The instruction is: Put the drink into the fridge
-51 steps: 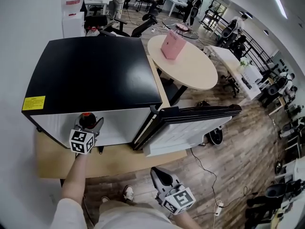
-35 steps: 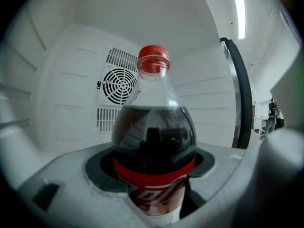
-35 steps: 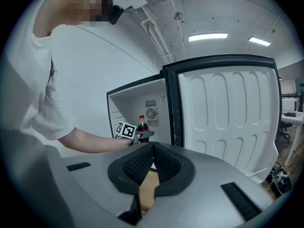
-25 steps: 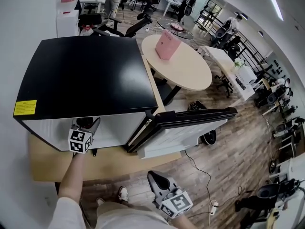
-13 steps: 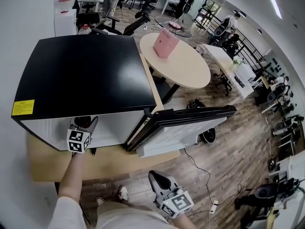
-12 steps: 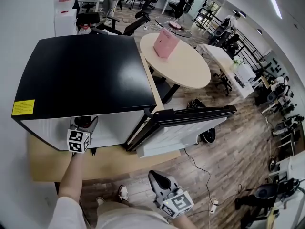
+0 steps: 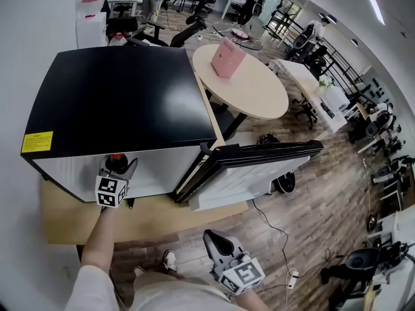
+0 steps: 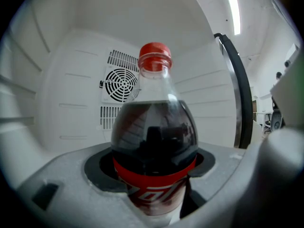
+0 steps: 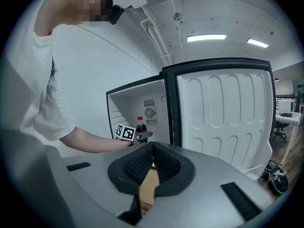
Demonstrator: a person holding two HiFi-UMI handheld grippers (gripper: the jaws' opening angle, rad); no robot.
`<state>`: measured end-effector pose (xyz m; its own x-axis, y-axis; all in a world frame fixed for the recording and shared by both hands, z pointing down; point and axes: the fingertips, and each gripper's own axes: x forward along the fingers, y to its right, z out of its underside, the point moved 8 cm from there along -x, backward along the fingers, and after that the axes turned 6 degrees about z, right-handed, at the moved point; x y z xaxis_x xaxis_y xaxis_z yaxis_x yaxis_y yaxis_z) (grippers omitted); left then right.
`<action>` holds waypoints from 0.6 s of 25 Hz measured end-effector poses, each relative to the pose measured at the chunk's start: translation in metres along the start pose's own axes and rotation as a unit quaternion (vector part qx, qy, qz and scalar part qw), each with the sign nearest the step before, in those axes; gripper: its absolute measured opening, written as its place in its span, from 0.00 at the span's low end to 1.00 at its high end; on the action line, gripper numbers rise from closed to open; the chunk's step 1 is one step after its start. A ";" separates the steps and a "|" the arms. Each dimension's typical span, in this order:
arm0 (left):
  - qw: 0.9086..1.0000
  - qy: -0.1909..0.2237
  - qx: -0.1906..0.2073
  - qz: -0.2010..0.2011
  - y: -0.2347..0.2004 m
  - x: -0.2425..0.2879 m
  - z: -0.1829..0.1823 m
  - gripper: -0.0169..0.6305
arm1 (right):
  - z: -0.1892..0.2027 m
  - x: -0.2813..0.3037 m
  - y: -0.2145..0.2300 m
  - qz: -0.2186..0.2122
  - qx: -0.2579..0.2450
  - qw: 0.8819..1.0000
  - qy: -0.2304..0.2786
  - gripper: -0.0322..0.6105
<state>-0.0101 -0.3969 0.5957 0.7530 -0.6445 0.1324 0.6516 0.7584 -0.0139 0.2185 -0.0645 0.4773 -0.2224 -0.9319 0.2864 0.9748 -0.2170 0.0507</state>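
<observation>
**Cola bottle**: clear plastic with a rounded shoulder and a narrow neck. It has a red ribbed screw cap and a red wrap label, and the drink inside is dark. It stands upright inside the open fridge compartment near the front; whether its base rests on anything cannot be told.

**Left gripper**: grey moulded body with black curved pads and a cube of square markers behind. The jaws stand fairly wide, closed around the bottle's labelled waist and holding it.

**Right gripper**: the same grey shell, with black pads in a fine mesh texture. The jaws are drawn together with the tips meeting and nothing between them. It is held low near the person's lap, well apart from the fridge.

**Fridge**: a small boxy unit with a glossy black flat top and white side walls. A yellow sticker sits at the top's front-left corner. The interior is smooth white plastic with ribbed shelf ledges, and a round fan grille is set in the back wall.

**Fridge door**: swung wide open to the right. It has a black edge and a white inner liner moulded in oblong panels.

**Wooden board**: pale and flat, lying under the fridge.

**Round table**: pale matte top, just behind the fridge. A pink bag stands on it.
</observation>
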 end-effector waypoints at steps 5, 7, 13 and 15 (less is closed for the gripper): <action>1.000 0.007 0.000 0.003 0.001 0.002 0.002 0.53 | 0.001 -0.005 -0.002 0.007 0.002 1.000 0.004 0.05; 1.000 -0.009 -0.002 0.007 0.001 0.003 0.006 0.54 | 0.001 -0.009 -0.004 0.010 0.002 1.000 0.007 0.05; 0.999 -0.032 -0.019 0.000 0.000 -0.006 0.018 0.76 | 0.003 -0.014 -0.012 0.015 0.012 1.000 0.011 0.05; 0.999 -0.034 -0.019 0.004 0.002 -0.009 0.019 0.76 | 0.003 -0.014 -0.017 0.013 0.012 1.000 0.013 0.05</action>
<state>-0.0173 -0.3883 0.6130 0.7514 -0.6288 0.1997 0.6490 0.7590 -0.0519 0.2054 -0.0473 0.4756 -0.1966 -0.9445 0.2630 0.9804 -0.1855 0.0666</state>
